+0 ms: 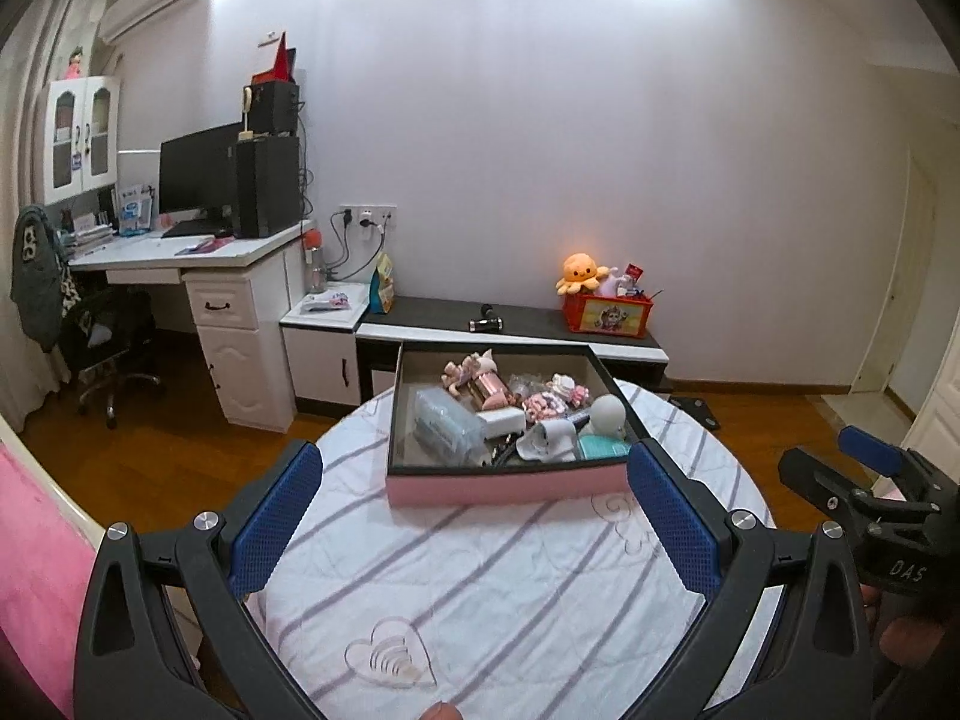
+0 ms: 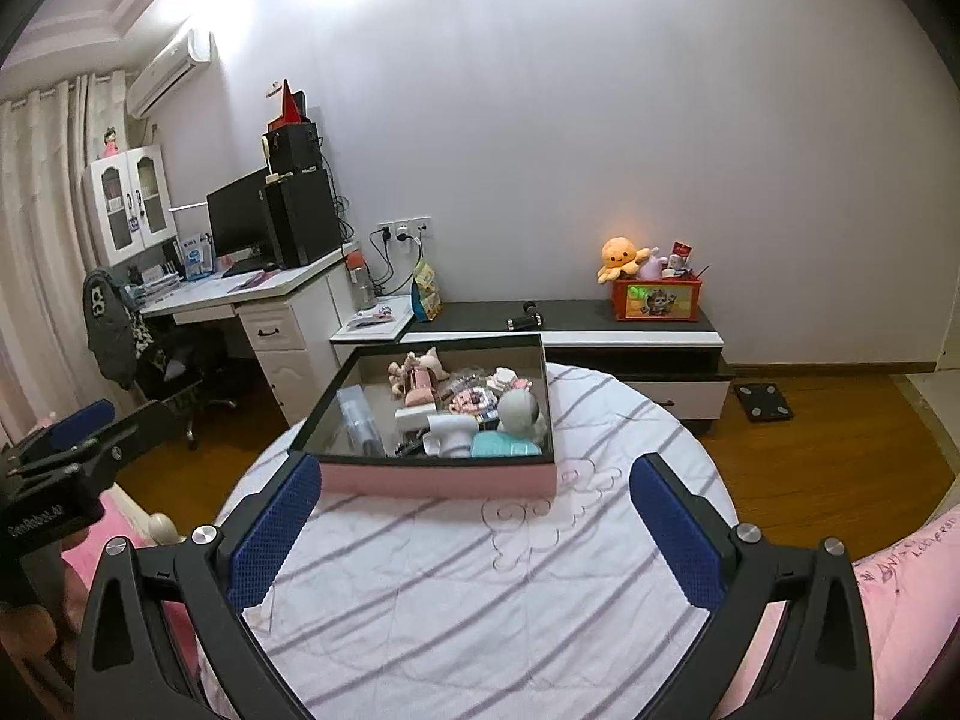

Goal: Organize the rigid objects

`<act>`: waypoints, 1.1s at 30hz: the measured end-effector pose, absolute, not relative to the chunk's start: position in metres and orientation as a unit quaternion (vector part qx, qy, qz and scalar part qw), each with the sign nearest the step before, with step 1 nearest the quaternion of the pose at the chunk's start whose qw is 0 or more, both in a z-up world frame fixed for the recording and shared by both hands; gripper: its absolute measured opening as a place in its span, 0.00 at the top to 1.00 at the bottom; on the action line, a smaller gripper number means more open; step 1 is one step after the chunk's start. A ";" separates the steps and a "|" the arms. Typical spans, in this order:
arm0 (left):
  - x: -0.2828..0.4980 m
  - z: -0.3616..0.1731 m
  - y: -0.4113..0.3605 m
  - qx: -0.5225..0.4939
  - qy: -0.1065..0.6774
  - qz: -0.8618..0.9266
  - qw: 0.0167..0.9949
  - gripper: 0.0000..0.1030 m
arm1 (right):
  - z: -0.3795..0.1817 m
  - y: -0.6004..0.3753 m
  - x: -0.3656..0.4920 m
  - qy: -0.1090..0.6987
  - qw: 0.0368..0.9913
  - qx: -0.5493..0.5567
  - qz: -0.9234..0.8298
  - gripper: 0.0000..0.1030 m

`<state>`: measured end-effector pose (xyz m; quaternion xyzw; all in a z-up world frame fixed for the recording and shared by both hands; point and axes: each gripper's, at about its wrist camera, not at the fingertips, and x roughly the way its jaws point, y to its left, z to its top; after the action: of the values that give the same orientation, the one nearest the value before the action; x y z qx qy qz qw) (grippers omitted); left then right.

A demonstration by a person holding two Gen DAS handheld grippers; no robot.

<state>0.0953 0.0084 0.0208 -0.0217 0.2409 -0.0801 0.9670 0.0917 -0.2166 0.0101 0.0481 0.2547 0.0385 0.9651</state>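
A shallow pink box (image 1: 510,489) (image 2: 441,480) with a dark inner rim lies on a round surface covered by a white, grey-striped cloth (image 1: 480,588) (image 2: 456,588). Inside are several small items: a clear plastic case (image 1: 447,426), a white block (image 1: 501,420), a pink figurine (image 1: 480,381) (image 2: 420,378), a grey-green round figure (image 1: 609,414) (image 2: 521,411) and a teal item (image 2: 504,444). My left gripper (image 1: 474,516) hangs open just short of the box's near wall, nothing between its blue pads. My right gripper (image 2: 471,516) is open and empty at the same distance.
Behind the cloth stands a low black-and-white cabinet (image 1: 516,324) (image 2: 600,324) with a red toy bin (image 1: 609,315) (image 2: 657,300) and an orange plush. A white desk (image 1: 180,258) with monitor and an office chair are at left. Wood floor surrounds; pink bedding lies beside me.
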 end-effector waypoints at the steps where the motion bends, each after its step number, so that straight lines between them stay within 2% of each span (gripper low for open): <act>1: 0.090 0.018 0.009 -0.019 0.243 -0.079 0.967 0.00 | 0.008 -0.216 0.089 0.257 0.964 0.047 0.038 0.00; 17: 0.054 0.017 0.012 -0.028 0.236 -0.073 0.969 0.00 | 0.006 -0.200 0.054 0.249 0.967 0.033 0.035 0.00; 33: 0.056 0.019 0.013 -0.035 0.243 -0.078 0.966 0.00 | 0.010 -0.201 0.049 0.246 0.968 0.033 0.029 0.00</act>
<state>0.0557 0.0128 0.0189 -0.0354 0.2430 -0.0783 0.9662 0.0486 -0.2011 0.0096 0.0332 0.2456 0.0286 0.9684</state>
